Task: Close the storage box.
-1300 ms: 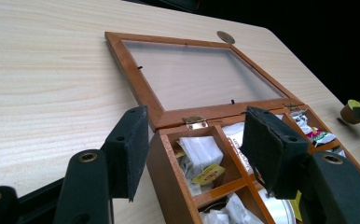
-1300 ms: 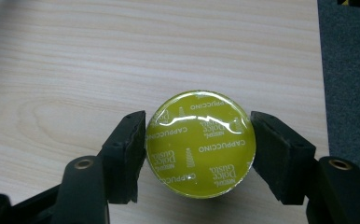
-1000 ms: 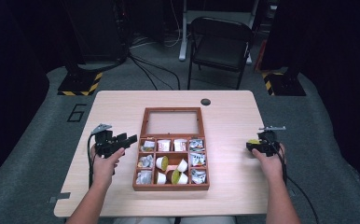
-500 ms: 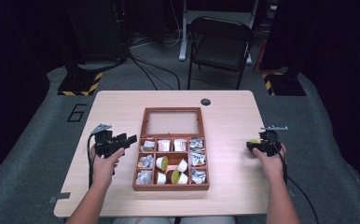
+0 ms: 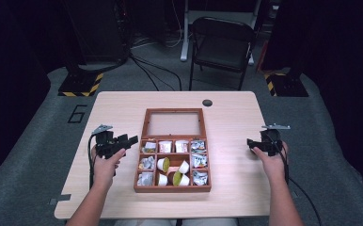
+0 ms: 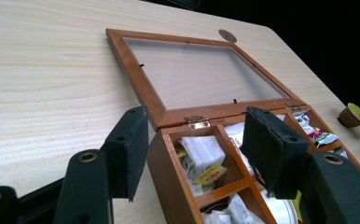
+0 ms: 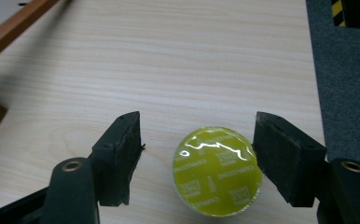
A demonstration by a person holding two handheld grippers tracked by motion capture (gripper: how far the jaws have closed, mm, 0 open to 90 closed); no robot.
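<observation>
A wooden box [image 5: 172, 188] lies mid-table, its glass lid [image 5: 172, 123] folded flat behind it. Its compartments hold tea bags [image 6: 201, 156] and capsules [image 5: 163, 164]. My left gripper [image 5: 131, 140] hovers at the box's rear left corner [image 6: 169, 140]. Its jaws straddle that corner, and no pad [image 6: 131, 149] presses on anything. At the table's right, my right gripper [image 5: 251, 142] points down over a capsule with a yellow foil top [image 7: 218, 177], which sits on the table. Its jaws have just been opening. The capsule sits between them against the right pad [image 7: 280, 158], with a gap to the left one.
A black chair [image 5: 222, 44] stands beyond the table's far edge. A round cable hole [image 5: 207, 102] sits near that edge. Grey carpet [image 7: 350, 93] starts just past the table's right edge. Bare tabletop [image 5: 114, 110] lies left of and behind the box.
</observation>
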